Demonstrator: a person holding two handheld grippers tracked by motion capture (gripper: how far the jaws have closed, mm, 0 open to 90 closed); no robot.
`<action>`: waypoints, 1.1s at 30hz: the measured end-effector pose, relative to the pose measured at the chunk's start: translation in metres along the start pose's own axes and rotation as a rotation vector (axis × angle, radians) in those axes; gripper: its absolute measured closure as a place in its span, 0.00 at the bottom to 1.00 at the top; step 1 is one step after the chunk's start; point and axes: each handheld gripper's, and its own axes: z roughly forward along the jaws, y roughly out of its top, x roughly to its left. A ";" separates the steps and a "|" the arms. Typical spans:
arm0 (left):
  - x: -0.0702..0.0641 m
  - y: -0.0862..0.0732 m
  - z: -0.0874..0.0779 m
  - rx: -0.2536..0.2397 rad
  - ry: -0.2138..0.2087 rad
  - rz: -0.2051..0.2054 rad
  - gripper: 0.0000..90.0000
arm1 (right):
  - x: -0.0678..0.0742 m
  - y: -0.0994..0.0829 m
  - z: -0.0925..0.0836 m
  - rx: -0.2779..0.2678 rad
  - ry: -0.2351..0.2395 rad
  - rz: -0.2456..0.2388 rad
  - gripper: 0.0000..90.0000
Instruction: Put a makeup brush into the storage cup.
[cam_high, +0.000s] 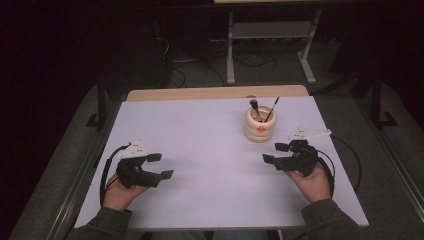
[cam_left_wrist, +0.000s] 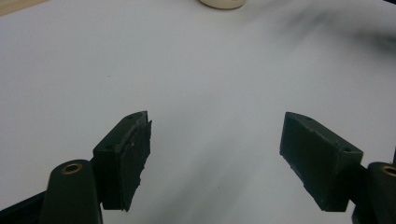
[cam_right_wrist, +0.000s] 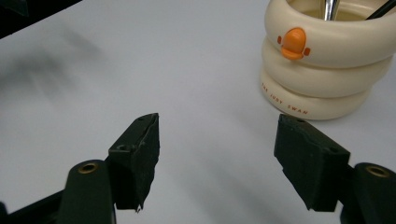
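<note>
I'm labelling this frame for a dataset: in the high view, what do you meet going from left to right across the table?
Left hand-held gripper → cream ringed holder with two brushes → right hand-held gripper.

The one readable text stands on the cream ringed pot (cam_right_wrist: 327, 60), which sits toward the far right part of the table (cam_high: 200, 150): small orange capitals that follow the curve of its lowest ring read "THE JUSY SWAN" in the right gripper view, though the letters are tiny and the middle word is not certain. Above that line, on the top ring, sits an orange beak-shaped mark (cam_right_wrist: 293, 43) flanked by two small orange dots, a sign and not lettering. In the high view the writing is too small to read.
</note>
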 end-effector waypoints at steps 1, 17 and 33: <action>0.000 0.000 0.000 0.000 0.000 -0.001 0.27 | 0.000 -0.001 0.000 0.000 -0.001 0.000 0.33; 0.000 -0.002 0.001 0.008 -0.002 0.000 0.27 | 0.009 -0.014 0.001 -0.022 -0.008 0.000 0.27; -0.001 -0.007 0.006 0.022 -0.017 0.001 0.25 | 0.019 -0.031 0.003 -0.026 0.001 -0.014 0.20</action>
